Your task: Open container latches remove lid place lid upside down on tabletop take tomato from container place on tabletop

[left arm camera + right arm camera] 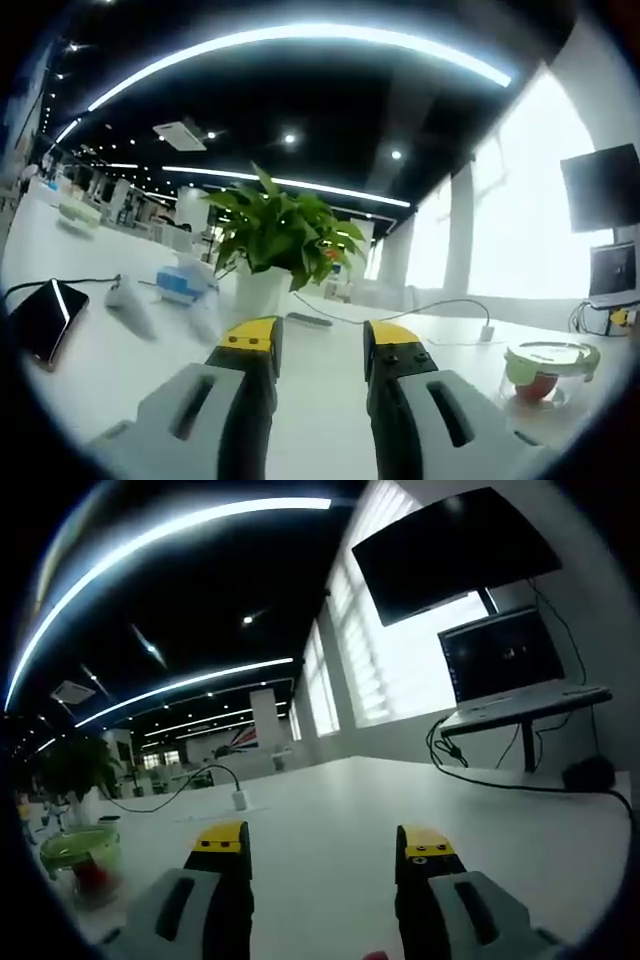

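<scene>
Container (549,368) stood on worktop (330,380), lid on, tomato (535,388) seen inside. Left claw (318,345) parted, nothing held; container lies off to its right. Right claw (325,848) parted, nothing held; container (80,858) to its left. Neither judged clearly nearer.

bare tabletop (320,380) ahead — plant (275,235), phone (45,318) flank left; container (545,372) right.
</scene>
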The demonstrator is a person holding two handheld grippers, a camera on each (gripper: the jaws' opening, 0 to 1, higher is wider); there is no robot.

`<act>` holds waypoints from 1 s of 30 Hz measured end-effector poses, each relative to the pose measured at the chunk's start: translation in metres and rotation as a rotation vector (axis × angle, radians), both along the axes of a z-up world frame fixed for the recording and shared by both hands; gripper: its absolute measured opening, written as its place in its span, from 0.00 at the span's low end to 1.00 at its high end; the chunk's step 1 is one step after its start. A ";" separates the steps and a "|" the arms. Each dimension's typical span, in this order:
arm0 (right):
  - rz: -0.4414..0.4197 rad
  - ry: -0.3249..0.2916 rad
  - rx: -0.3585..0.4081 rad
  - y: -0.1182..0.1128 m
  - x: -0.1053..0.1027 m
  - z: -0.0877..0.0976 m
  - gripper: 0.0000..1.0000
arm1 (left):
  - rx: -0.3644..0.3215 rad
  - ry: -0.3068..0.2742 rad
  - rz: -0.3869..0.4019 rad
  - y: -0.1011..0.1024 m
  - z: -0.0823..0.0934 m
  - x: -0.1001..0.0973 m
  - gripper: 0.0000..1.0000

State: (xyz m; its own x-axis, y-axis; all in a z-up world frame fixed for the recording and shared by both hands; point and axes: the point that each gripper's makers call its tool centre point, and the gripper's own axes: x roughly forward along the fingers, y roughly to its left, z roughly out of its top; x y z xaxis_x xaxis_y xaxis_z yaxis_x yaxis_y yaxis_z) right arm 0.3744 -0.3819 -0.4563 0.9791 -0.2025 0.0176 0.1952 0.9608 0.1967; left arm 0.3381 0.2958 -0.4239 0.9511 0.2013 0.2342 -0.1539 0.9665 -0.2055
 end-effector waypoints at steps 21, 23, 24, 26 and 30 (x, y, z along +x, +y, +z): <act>-0.018 -0.004 0.015 -0.011 -0.003 -0.001 0.51 | -0.016 -0.016 0.004 0.006 0.005 -0.006 0.33; -0.015 -0.007 0.013 -0.010 -0.003 0.000 0.51 | -0.014 -0.017 0.005 0.006 0.006 -0.006 0.33; -0.014 -0.008 0.011 -0.010 -0.003 0.001 0.51 | -0.013 -0.017 0.004 0.005 0.006 -0.007 0.33; -0.012 -0.011 0.008 -0.011 -0.002 0.002 0.51 | -0.006 -0.017 -0.003 0.004 0.008 -0.007 0.34; -0.007 -0.020 0.001 -0.010 -0.001 0.007 0.51 | 0.017 -0.022 -0.022 0.005 0.016 -0.006 0.35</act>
State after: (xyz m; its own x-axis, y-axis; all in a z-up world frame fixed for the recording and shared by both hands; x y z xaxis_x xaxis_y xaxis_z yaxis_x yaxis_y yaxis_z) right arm 0.3734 -0.3916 -0.4496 0.9772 -0.2090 0.0370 0.1975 0.9593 0.2020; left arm 0.3318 0.3010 -0.4075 0.9498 0.1766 0.2584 -0.1286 0.9729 -0.1924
